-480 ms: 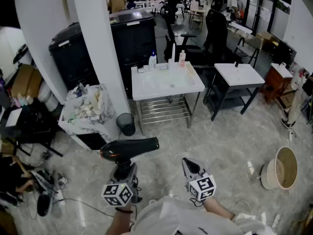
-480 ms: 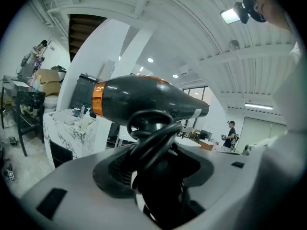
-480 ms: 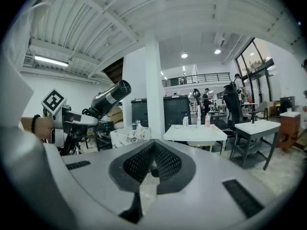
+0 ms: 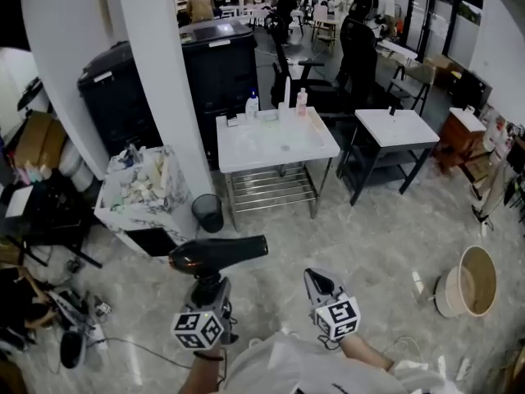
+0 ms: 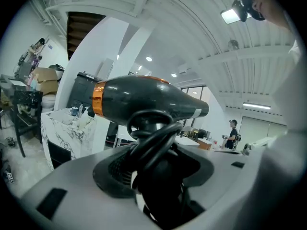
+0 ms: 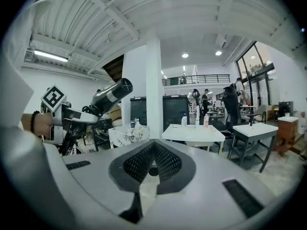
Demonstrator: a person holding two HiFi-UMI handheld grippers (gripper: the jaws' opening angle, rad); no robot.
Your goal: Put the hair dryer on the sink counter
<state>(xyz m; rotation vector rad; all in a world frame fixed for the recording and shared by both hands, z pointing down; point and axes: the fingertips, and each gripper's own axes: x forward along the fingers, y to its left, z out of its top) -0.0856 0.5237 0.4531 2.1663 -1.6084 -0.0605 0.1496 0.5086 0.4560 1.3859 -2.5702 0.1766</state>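
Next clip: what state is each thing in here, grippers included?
hair dryer: held up, barrel level, cord coiled beneath the barrel.
left gripper: shut on the hair dryer.
right gripper: shut, empty.
sink counter: no hair dryer on it yet, bottles upright at its back.

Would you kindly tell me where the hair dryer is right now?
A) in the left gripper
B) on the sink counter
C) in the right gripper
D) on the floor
A: the left gripper grips the hair dryer by its handle, up off the floor, while the right gripper is empty.
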